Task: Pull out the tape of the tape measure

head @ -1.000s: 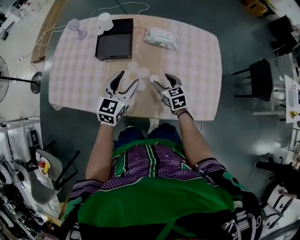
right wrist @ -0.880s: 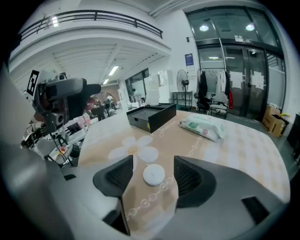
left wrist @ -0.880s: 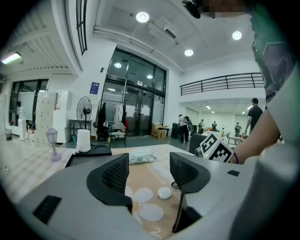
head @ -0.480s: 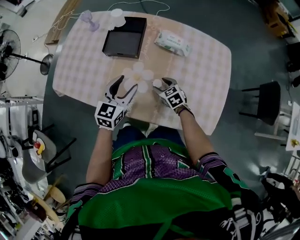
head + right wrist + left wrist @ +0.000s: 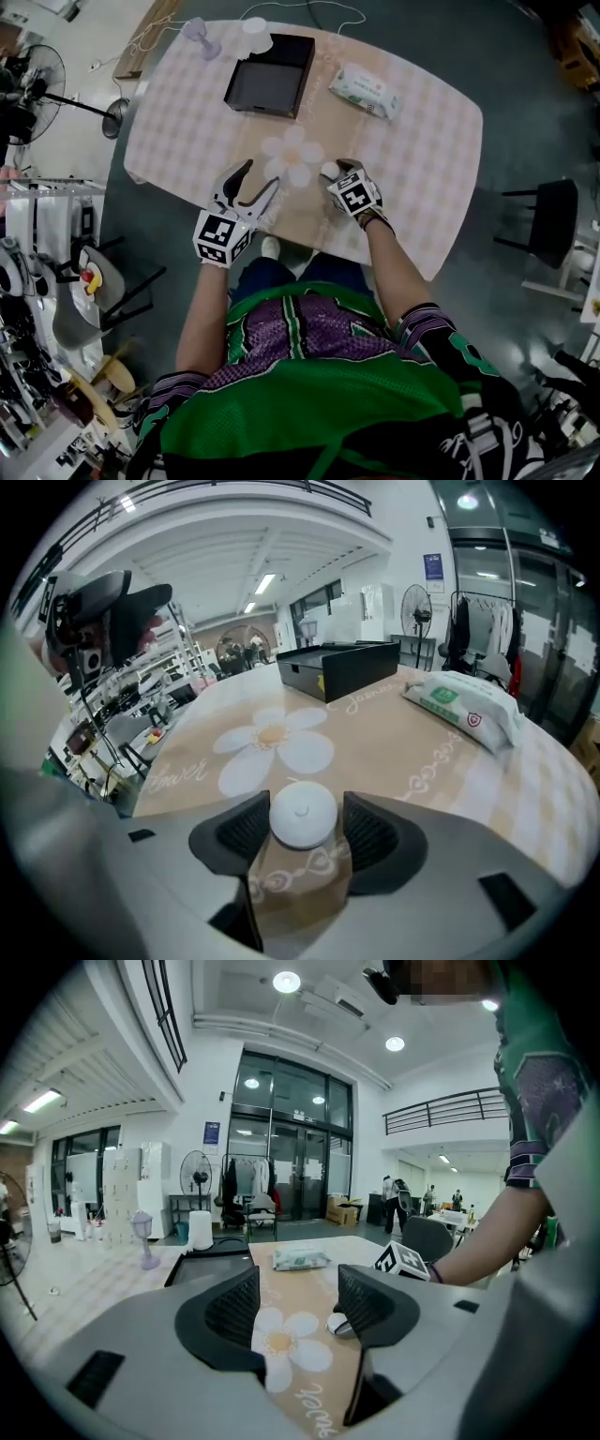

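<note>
Tape measure [image 5: 302, 813]: a small white round case lying flat on the tan runner, just beside the daisy print [image 5: 274, 742] on its near right side, towards the table's near edge. No tape shows drawn out of it.

Right gripper [image 5: 305, 830]: set down over the case, one jaw on each side of it. The jaws have just been closing and stand wide. In the right gripper view one pad meets the rim of the case, while a thin gap shows at the other, so no firm grip is observed. In the head view this gripper [image 5: 337, 174] is tipped steeply down at the table, marker cube upward, with the case [image 5: 327, 169] at its tips. The right forearm [image 5: 394, 272] runs out straight from the body.

Left gripper [image 5: 298, 1297]: jaws well apart with nothing between them; only the runner and the daisy print [image 5: 281, 1344] show in the gap. It points almost level across the table. In the head view it [image 5: 258, 178] is held on the near left side of the daisy print [image 5: 295, 157], apart from the case. The left forearm [image 5: 202, 309] is extended forward.

Beyond the daisy print, on the table [image 5: 422, 187]: a black tray [image 5: 270, 82] at far left and a pack of wipes [image 5: 364, 91] at far right.
</note>
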